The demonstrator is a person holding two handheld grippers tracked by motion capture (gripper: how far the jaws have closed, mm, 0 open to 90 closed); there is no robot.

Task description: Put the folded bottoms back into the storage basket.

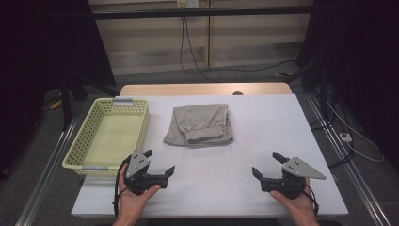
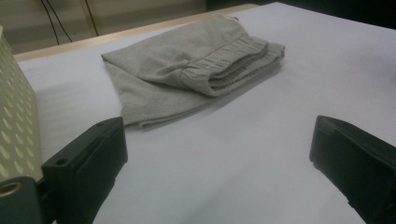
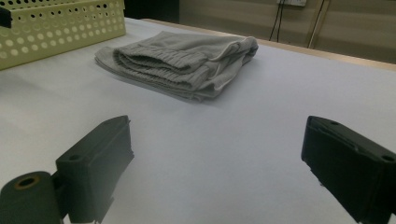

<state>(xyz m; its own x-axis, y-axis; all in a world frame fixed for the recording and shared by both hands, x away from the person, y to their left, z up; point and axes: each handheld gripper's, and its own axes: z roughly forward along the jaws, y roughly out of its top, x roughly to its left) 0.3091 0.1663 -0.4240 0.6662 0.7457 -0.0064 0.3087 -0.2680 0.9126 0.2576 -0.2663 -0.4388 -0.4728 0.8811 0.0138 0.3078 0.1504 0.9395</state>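
While both grippers rest low on the white counter (image 1: 235, 179), left gripper (image 1: 160, 162) and right gripper (image 1: 266, 164) fingers spread wide, empty, folded grey sweatpants (image 1: 201, 125) mid-counter, well ahead of both, yellow perforated basket (image 1: 109, 136) beside them.

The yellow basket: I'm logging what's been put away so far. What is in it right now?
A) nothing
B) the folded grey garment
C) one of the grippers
A: in the high view the yellow basket has a bare floor, and the folded grey garment lies on the table beside it.
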